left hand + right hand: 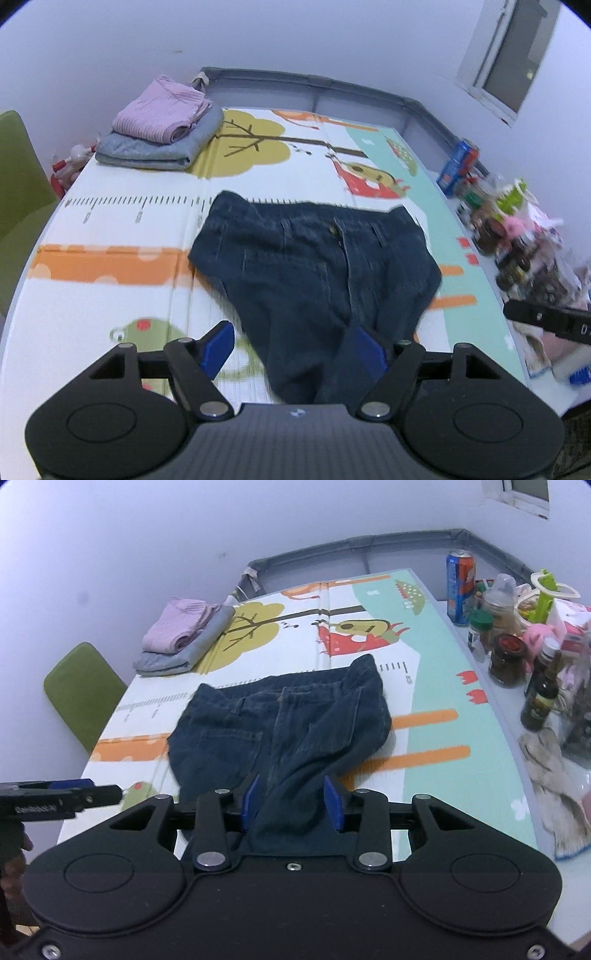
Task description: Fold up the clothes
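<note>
Dark blue jeans [314,258] lie spread on the patterned play mat [110,221], waistband at the far side, legs bunched toward me. My left gripper [293,350] stands open at the near edge; one leg lies by its right pad [369,350] without being pinched. In the right wrist view the jeans [280,716] run down into my right gripper [291,805], where a bunched leg fills the gap and touches both blue pads. The left gripper [110,794] shows side-on at the left edge.
A folded pink garment [162,114] sits on a folded grey one [155,147] at the mat's far left corner. Jars, bottles and a can [460,587] crowd the right side, with a rag [554,782] nearer. A green chair [81,690] stands left of the table.
</note>
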The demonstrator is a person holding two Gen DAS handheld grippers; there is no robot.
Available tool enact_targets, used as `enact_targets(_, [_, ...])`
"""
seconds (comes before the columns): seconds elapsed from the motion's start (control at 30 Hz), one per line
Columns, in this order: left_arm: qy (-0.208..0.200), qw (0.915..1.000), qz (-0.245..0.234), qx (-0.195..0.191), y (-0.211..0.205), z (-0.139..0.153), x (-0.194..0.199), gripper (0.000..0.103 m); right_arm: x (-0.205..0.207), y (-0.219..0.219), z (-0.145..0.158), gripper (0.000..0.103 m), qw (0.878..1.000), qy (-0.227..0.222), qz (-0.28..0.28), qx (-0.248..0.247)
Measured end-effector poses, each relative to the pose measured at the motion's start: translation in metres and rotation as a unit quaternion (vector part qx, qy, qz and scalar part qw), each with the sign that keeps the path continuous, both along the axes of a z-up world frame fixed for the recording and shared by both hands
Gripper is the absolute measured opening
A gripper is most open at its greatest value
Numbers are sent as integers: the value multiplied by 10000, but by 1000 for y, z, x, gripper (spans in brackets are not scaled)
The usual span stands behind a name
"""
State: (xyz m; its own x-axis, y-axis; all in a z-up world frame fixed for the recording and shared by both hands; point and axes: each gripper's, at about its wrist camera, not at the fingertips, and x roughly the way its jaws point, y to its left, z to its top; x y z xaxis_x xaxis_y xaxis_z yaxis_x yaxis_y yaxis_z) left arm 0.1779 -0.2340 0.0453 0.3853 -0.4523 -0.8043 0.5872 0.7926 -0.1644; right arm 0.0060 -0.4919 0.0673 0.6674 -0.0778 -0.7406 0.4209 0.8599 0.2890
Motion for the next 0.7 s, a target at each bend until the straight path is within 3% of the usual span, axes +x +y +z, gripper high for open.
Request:
enact_targets(0.27, [22,9999,66,150,-21,-22,67,75,52,-41,-27,37,9998,182,-103,-57])
enact_targets(0.7, [-23,9995,-233,198,-50,-89,160,75,145,-86,-91,40,9984,427,-10,-359])
